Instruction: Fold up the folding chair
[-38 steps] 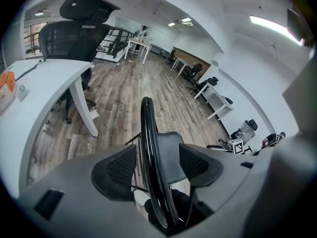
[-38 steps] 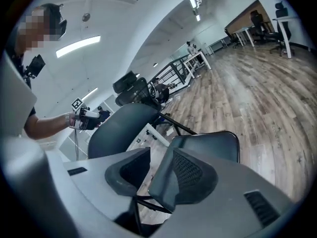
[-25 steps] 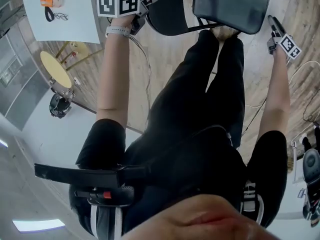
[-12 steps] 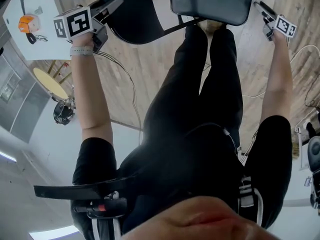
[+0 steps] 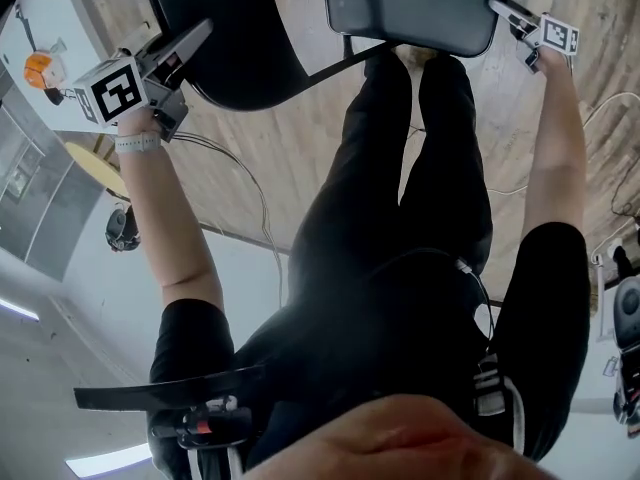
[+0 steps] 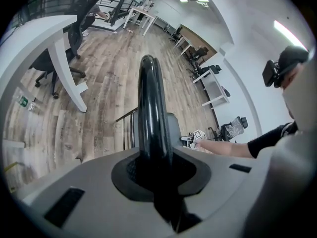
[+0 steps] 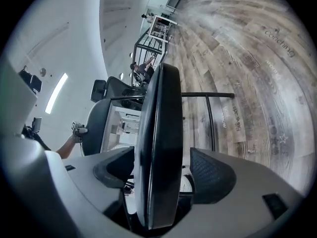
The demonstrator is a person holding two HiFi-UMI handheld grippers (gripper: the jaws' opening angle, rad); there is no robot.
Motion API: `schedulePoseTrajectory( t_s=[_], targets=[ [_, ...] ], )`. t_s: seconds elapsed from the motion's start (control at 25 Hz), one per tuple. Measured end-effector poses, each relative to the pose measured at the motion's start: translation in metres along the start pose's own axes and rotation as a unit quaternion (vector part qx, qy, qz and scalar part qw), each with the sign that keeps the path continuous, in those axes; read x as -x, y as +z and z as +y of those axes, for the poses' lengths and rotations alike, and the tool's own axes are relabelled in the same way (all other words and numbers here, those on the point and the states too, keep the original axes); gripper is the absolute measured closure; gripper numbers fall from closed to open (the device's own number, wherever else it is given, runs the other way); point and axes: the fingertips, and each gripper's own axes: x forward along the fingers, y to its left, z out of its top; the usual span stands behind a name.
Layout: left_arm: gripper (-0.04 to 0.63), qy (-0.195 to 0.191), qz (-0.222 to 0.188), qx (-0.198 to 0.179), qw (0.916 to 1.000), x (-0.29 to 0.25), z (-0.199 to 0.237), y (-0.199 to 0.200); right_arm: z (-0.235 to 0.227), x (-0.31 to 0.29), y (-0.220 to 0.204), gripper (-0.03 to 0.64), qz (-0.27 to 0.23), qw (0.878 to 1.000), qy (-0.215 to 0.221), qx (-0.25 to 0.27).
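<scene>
The folding chair stands in front of the person's legs. In the head view its black backrest (image 5: 225,48) is at top left and its grey seat (image 5: 410,3) at top centre, joined by a black frame tube (image 5: 340,63). My left gripper (image 5: 200,36) has just been closing and is shut on the backrest's rim; in the left gripper view (image 6: 158,170) the rim (image 6: 148,108) fills the gap between the pads. My right gripper (image 5: 500,10) has just been opening. It straddles the seat's right edge (image 7: 158,133) with its jaws (image 7: 161,172) wide, and a gap shows beside the right pad.
Wooden floor lies under the chair, with a cable (image 5: 250,188) trailing across it. A white table with an orange object (image 5: 37,66) is at far left, and a round yellow top (image 5: 90,163) is below it. A white desk (image 6: 59,58) and office chairs stand further off.
The left jaws have closed on the backrest's rim, and gripper and backrest sit further left in the head view. The right gripper has come in from beside the seat onto its edge.
</scene>
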Motion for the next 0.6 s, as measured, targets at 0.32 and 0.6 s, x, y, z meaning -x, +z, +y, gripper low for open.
schedulePoseTrajectory(
  t_s=[0.32,0.6],
  targets=[
    [0.537,0.011,-0.008,0.010,0.9999,0.001,0.002,0.002,-0.005,-0.014,0.007,0.325,0.013,0.999,0.047,0.004],
    [0.538,0.022,-0.012,0.015,0.9996,0.004,0.004,0.000,-0.005,-0.015,0.006,0.354,0.033,0.996,0.083,-0.007]
  ],
)
